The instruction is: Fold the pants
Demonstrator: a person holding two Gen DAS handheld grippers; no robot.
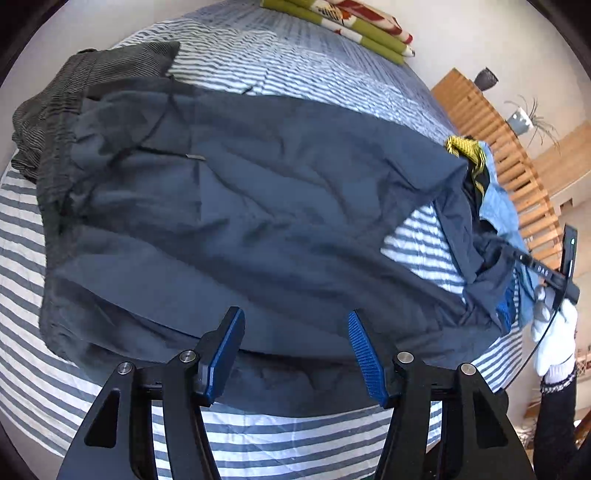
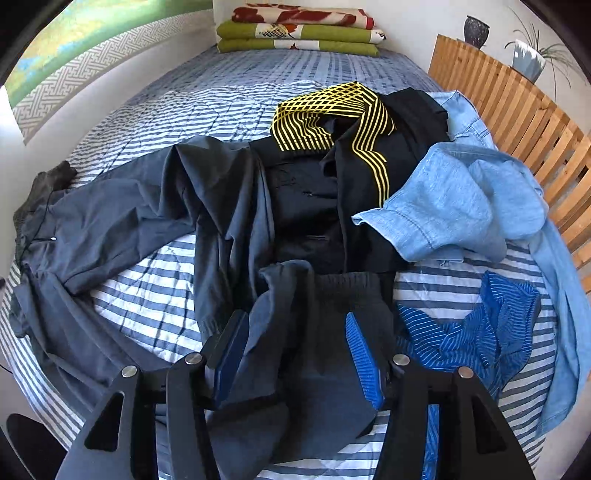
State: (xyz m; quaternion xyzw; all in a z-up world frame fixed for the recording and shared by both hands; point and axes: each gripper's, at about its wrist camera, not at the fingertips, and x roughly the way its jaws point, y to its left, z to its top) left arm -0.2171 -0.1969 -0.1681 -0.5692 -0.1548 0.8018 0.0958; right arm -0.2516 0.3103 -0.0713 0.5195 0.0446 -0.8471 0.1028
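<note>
Your left claw (image 1: 295,354) stands apart over the dark grey pants (image 1: 229,206), nothing pressed between its pads. Your right claw (image 2: 295,354) is also apart; bunched pant cloth lies between its jaws, though the pads do not clamp it. The pants sprawl across the striped bed (image 2: 147,288) — waistband to the left, legs running right toward a clothes heap. Only the left view shows your white-gloved right hand (image 1: 554,332) on its tool at the far edge. Only the right view shows the heap plainly: a yellow-striped black garment (image 2: 332,122), a light blue denim shirt (image 2: 461,199), a blue striped cloth (image 2: 480,332) — and folded blankets (image 2: 299,33) at the bed's head.
</note>
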